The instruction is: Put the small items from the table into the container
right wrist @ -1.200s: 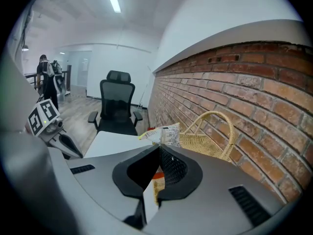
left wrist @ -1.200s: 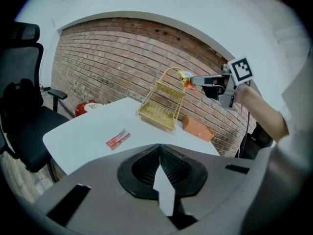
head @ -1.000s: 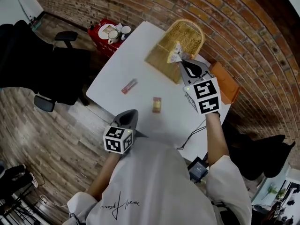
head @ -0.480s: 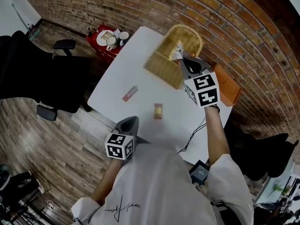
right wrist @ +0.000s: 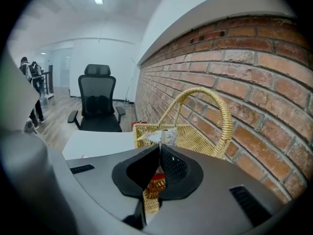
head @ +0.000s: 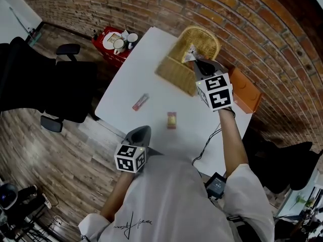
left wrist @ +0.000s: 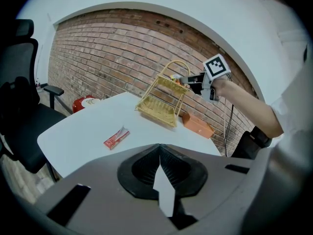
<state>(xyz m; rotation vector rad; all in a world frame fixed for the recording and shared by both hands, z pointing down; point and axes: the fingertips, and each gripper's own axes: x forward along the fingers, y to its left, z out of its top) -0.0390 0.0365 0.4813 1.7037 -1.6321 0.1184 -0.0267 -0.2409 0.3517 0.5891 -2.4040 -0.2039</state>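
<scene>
A woven yellow basket (head: 194, 52) with a hoop handle stands at the far end of the white table (head: 151, 74). Over its rim hangs my right gripper (head: 193, 59), shut on a small silvery packet (right wrist: 159, 136); the same packet (head: 190, 56) shows at the jaw tips in the head view. A red packet (head: 140, 102) lies left of the middle, and a small yellow-and-red packet (head: 172, 120) lies nearer me. My left gripper (head: 143, 133) is shut and empty, at the table's near edge. From the left gripper view I see the basket (left wrist: 164, 102) and the red packet (left wrist: 116, 138).
An orange box (head: 245, 91) sits at the table's right edge next to the brick wall. A red trolley with cups (head: 115, 40) stands beyond the far left corner. A black office chair (head: 50, 79) is on the left. A cable (head: 207, 145) hangs off the near right edge.
My right gripper has carried the silvery packet further away and a little down, over the basket's rim. The left gripper has stayed where it was.
</scene>
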